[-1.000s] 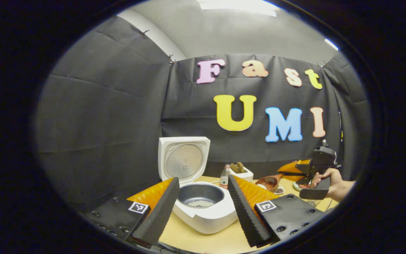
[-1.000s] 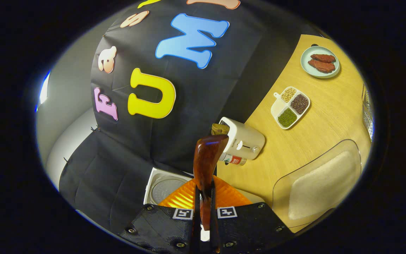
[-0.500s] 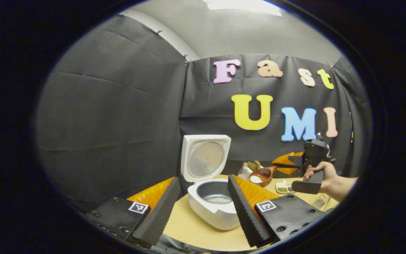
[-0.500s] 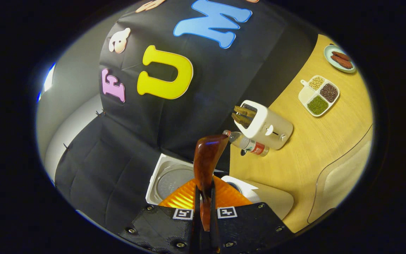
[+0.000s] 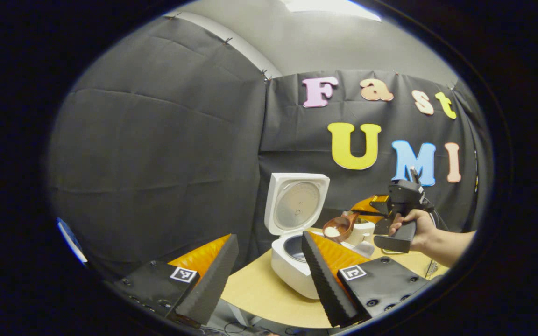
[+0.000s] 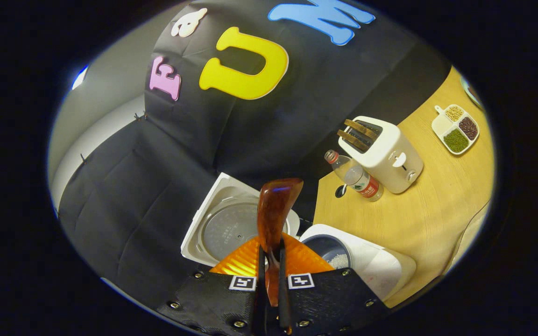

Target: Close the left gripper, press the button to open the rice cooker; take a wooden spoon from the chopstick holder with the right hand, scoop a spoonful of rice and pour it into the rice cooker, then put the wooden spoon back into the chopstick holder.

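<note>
The white rice cooker [image 5: 290, 268] stands on the wooden table with its lid [image 5: 297, 205] raised upright; a little rice lies in its pot [image 6: 332, 252]. My left gripper [image 5: 269, 280] is open and empty, back from the cooker near the table edge. My right gripper [image 6: 271, 280] is shut on the handle of the brown wooden spoon [image 6: 274, 210]. In the left gripper view the spoon bowl [image 5: 337, 227] carries white rice and hovers just right of the lid, above the pot's far side. The white chopstick holder [image 6: 383, 151] stands behind, with wooden utensils in its slots.
A plastic water bottle [image 6: 355, 176] lies next to the chopstick holder. A white divided dish [image 6: 456, 128] of beans sits farther along the table [image 6: 418, 210]. A hand [image 5: 414, 228] holds the right gripper's grip. Black cloth walls close in behind the cooker.
The right gripper has carried the rice-filled spoon from over the table to beside the cooker's open lid. The left gripper has swung left, so the cooker sits farther right in its view.
</note>
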Demonstrator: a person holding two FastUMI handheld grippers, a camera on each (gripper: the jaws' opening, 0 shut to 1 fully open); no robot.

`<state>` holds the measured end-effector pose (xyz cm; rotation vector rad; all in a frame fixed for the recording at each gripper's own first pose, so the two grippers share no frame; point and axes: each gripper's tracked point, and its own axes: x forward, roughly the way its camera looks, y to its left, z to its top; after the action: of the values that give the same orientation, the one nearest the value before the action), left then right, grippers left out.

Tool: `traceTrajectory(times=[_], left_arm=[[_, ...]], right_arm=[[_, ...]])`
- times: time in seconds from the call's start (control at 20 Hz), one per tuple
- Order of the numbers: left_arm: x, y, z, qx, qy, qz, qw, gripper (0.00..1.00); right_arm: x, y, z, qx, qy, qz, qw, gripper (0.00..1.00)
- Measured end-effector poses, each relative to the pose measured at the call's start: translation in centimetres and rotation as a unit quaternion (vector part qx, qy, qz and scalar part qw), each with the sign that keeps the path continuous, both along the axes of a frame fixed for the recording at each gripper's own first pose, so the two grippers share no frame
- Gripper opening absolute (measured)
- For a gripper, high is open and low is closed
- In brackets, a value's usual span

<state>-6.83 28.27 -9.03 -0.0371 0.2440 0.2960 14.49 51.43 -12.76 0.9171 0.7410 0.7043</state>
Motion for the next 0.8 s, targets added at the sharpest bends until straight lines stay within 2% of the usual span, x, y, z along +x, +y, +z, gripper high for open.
traceTrajectory(times=[0.3,0.55,0.65,0.8], left_arm=[[-1.0,0.9,0.0,0.005,0.008,0.025,1.0,0.95],[-2.4,2.7,-1.1,0.005,0.019,0.04,0.999,0.95],[-2.6,2.8,-1.2,0.005,0.021,0.044,0.999,0.95],[-2.7,2.7,-1.5,-0.001,0.022,0.045,0.999,0.95]], right_arm=[[-0.7,4.0,-2.0,-0.047,-0.034,0.036,0.998,0.1],[-1.6,4.9,-4.0,-0.105,-0.07,0.069,0.99,0.1],[-1.9,4.8,-4.1,-0.129,-0.096,0.076,0.984,0.1],[-1.9,4.6,-4.3,-0.179,-0.158,0.091,0.967,0.1]])
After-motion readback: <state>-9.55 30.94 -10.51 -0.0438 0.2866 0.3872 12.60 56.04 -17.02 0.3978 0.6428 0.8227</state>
